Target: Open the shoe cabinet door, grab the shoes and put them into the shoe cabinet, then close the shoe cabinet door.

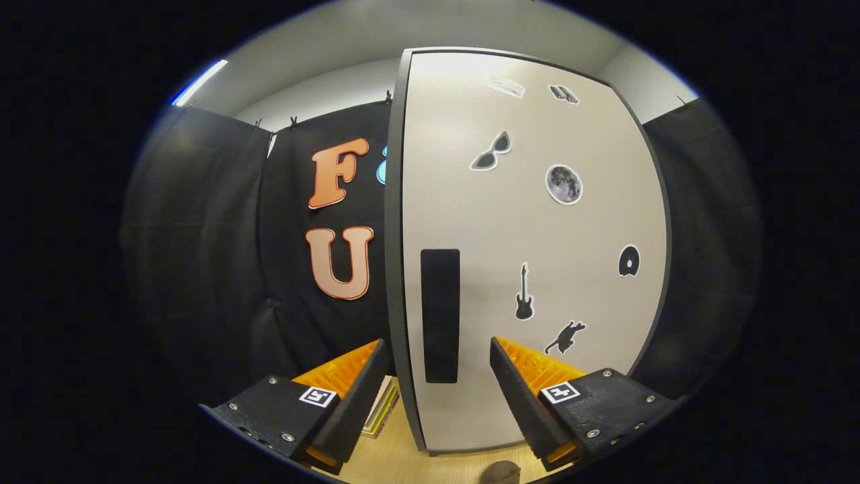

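The shoe cabinet [396, 202] stands upright just ahead, with a dark side edge on its left. Its pale door [537, 228] faces me and carries several small black stickers. A tall black rectangular handle [440, 316] sits near the door's left edge. My gripper [437, 345] is open, with its fingers on either side of the handle's lower part and of the door's left edge. Nothing is pressed between them, and the handle lies a little beyond the fingertips. I cannot tell if the door is ajar.
Black cloth booth walls hang left and right of the cabinet. The floor [403, 457] is light wood. A flat stack of something [380, 410] lies on the floor behind the left finger, and a small dark rounded object [500, 472] sits below the door.
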Action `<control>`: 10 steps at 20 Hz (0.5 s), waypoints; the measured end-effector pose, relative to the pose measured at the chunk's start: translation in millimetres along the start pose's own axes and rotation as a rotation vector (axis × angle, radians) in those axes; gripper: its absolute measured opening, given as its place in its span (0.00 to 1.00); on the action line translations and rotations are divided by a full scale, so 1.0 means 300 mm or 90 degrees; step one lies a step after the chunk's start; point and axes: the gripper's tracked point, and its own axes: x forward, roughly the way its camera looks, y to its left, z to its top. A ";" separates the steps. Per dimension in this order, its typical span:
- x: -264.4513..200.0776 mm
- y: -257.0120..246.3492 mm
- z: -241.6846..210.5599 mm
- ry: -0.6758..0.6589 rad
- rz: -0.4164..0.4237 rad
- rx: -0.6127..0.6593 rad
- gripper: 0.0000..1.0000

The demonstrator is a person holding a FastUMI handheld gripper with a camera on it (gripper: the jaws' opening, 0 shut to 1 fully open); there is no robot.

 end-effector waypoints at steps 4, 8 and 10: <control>0.077 0.002 -0.005 0.001 -0.001 0.006 0.86; 0.124 -0.015 0.000 -0.002 -0.013 0.022 0.55; 0.133 -0.009 -0.001 0.001 -0.009 0.035 0.39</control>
